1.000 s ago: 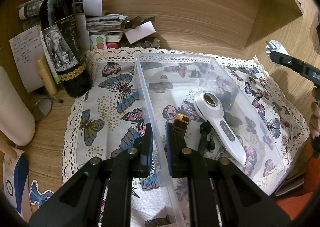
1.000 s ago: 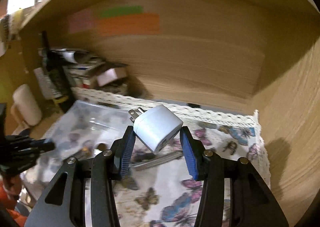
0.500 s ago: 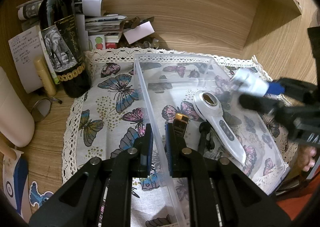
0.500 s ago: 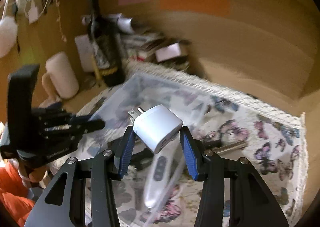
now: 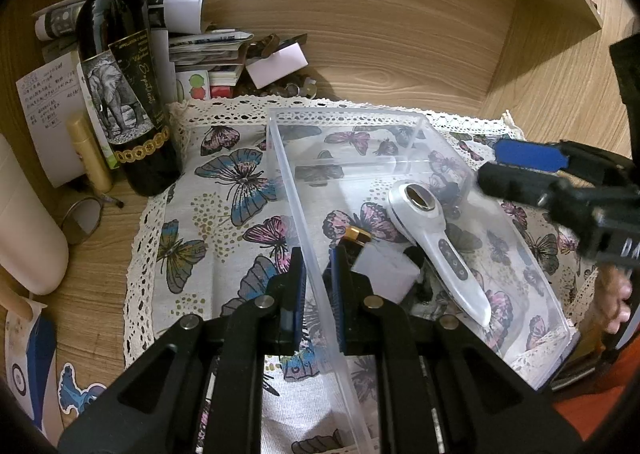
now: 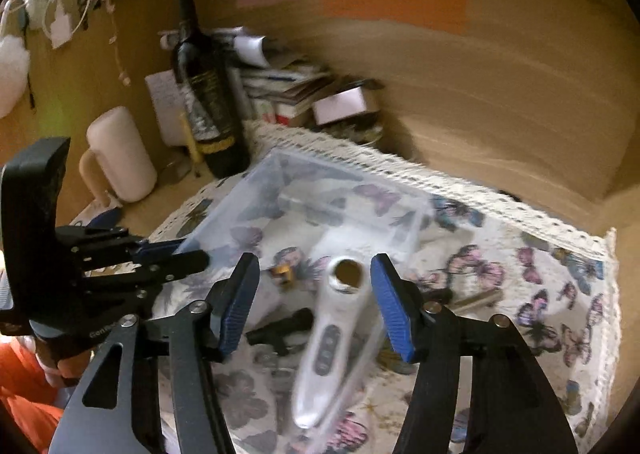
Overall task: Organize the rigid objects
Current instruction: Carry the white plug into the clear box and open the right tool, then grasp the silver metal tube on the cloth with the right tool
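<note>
A clear plastic bin (image 5: 404,166) sits on a butterfly cloth. My left gripper (image 5: 318,254) is shut on the bin's left wall, one finger inside and one outside. In the bin lie a white handheld device (image 5: 436,238), a gold-capped item (image 5: 356,234), a black piece (image 6: 284,328) and a white charger plug (image 5: 384,274), which rests close to my left fingers. My right gripper (image 6: 316,302) hovers above the bin over the white device (image 6: 332,334). Its jaws are opening and nothing is between them. It also shows at the right edge as the right gripper (image 5: 516,170).
A dark wine bottle (image 5: 120,94) stands at the cloth's back left, with stacked papers (image 5: 208,50) behind it. A cream cylinder (image 5: 24,222) lies at far left. A metal rod (image 6: 476,300) lies on the cloth (image 5: 224,190) right of the bin. Wooden walls close the back and right.
My right gripper swung in over the bin, then opened. The white charger plug left its jaws and now lies inside the bin. The left gripper kept still on the wall.
</note>
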`<action>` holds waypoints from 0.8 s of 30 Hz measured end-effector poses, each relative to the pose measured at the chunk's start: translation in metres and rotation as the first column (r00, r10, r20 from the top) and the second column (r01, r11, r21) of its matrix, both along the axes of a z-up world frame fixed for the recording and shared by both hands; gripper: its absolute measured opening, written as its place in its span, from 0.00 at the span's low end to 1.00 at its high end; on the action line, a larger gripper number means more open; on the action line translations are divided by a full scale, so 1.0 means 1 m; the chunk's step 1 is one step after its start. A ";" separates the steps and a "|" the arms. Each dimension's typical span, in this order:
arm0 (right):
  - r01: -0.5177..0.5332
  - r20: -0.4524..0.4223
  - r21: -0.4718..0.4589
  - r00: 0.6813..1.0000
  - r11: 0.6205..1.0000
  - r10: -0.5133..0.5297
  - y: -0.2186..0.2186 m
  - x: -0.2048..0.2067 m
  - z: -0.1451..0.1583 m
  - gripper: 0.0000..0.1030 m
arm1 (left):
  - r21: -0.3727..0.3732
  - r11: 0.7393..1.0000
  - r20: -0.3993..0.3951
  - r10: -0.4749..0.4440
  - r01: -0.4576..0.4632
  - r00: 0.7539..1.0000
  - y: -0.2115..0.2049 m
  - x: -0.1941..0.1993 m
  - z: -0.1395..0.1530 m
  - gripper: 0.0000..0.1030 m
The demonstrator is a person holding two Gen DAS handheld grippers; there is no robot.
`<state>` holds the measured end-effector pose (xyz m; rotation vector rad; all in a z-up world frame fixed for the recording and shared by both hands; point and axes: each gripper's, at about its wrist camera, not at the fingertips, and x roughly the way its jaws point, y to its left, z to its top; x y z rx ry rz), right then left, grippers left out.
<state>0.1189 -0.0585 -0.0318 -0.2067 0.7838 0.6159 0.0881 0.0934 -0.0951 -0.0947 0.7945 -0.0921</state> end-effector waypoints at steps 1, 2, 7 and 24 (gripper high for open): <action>0.020 0.004 0.002 1.000 1.000 -0.020 -0.006 0.001 0.002 0.53 | -0.001 1.000 0.000 0.000 0.000 1.000 0.000 0.000 0.000 0.11; 0.041 0.008 0.004 0.999 0.999 -0.041 -0.013 0.002 0.004 0.53 | -0.001 1.000 0.001 -0.001 0.001 1.000 0.000 0.000 0.000 0.11; 0.163 0.020 0.009 0.986 0.987 -0.164 -0.052 0.007 0.010 0.53 | -0.001 1.000 0.001 -0.001 0.001 1.000 0.000 0.000 0.000 0.11; 0.295 -0.133 -0.066 0.944 0.953 -0.301 -0.085 0.055 -0.049 0.53 | -0.004 1.000 -0.001 -0.003 0.003 1.000 0.001 -0.001 0.000 0.11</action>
